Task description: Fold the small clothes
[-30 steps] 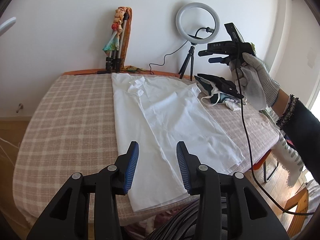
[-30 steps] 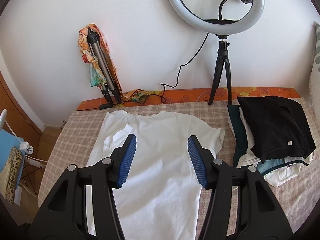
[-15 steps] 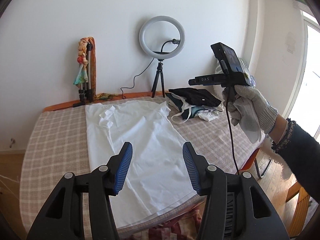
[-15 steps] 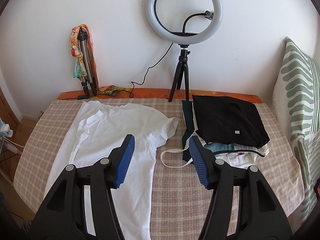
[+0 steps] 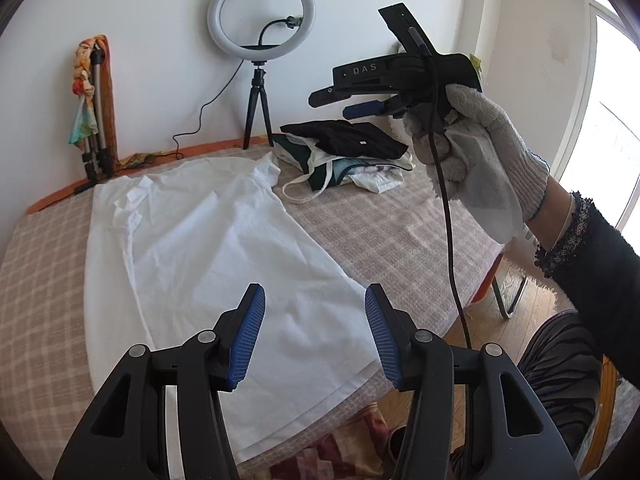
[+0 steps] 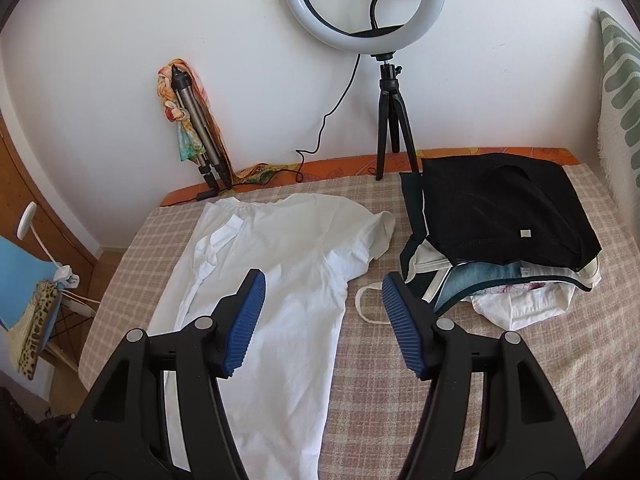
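Observation:
A white T-shirt (image 5: 216, 248) lies spread on the checked table (image 5: 40, 280), its left sleeve folded inward near the collar; it also shows in the right wrist view (image 6: 280, 280). My left gripper (image 5: 312, 320) is open and empty, raised over the shirt's lower half. My right gripper (image 6: 322, 304) is open and empty, held high above the table by the shirt's right side; in the left wrist view it shows as a black tool (image 5: 360, 100) in a gloved hand.
A pile of clothes topped by a black garment (image 6: 504, 216) sits at the right of the table (image 6: 560, 360). A ring light on a tripod (image 6: 380, 80) and a folded tripod with a scarf (image 6: 192, 128) stand at the back wall. A chair (image 6: 32, 300) stands left.
Both grippers have shifted while staying open. The left one swung right and then back closer over the shirt's hem. The right one pulled back and then moved in again.

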{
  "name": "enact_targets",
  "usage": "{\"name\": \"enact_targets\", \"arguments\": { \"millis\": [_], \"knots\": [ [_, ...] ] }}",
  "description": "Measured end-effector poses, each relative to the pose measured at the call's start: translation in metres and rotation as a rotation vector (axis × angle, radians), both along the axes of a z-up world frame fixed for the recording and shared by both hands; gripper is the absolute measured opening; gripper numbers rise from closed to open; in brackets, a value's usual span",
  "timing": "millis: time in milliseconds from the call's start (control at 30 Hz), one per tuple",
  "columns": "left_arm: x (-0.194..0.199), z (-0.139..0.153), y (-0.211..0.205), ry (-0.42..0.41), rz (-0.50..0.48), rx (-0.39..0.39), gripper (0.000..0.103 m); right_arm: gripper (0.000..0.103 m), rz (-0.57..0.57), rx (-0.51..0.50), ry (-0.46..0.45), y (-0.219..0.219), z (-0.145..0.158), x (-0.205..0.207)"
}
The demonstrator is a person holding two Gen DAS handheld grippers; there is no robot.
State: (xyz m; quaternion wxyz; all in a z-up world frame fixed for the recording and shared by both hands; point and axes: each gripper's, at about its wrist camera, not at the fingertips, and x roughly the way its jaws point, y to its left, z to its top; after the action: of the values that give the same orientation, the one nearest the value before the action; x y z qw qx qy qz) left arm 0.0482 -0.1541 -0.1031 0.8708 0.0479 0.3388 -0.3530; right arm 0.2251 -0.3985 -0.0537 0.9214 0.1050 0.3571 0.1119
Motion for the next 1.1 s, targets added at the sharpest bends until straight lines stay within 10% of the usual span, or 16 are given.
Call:
{"name": "enact_targets", "arguments": {
  "millis": [833,1100],
  "knots": [
    [-0.010,-0.093,-0.117,0.029,-0.218,0.208,0.050,0.053,0.098,0.240,0.167,-0.029,-0.088,0.112],
    [0.008,-0.094,-0.100,0.095,-0.157,0.083,0.010,0.051,0.063,0.162,0.263,-0.010,-0.127,0.147]
  ]
}}
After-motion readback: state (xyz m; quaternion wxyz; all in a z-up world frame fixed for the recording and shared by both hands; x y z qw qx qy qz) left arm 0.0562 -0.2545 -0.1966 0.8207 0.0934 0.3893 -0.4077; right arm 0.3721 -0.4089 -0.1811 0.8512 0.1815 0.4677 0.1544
